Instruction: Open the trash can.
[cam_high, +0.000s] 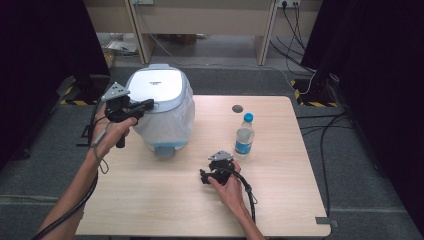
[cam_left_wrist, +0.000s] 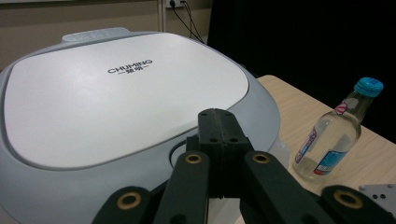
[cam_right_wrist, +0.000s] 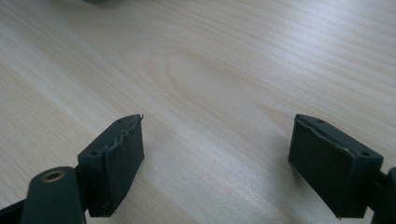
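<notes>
The left tongs (cam_high: 145, 106) hang with their jaws pressed together and nothing between them, tips just over the front edge of the bin lid (cam_high: 156, 86), close above a round recess there that looks like a push button; whether they touch it cannot be told. The lid is a broad, smooth, glossy plastic panel set in a grey frame, so it probably offers closed tongs no edge to pinch and would likely slip under a sideways push; a straight press down on the recess seems the sound way to work it. Below it, the bin (cam_high: 165, 129) stands on the surface (cam_high: 150, 200), wrapped in a thin clear liner that looks soft and crinkly and is a poor place to hold. The bin itself is probably light and hollow, and could slide if pushed off-centre. Further right, the right tongs (cam_high: 204, 177) rest low over bare wood, jaws wide apart and empty, with the water bottle (cam_high: 244, 135) standing upright beyond and to their right. It looks nearly empty, so light, smooth and easy to tip; its straight body is the place to grip.
</notes>
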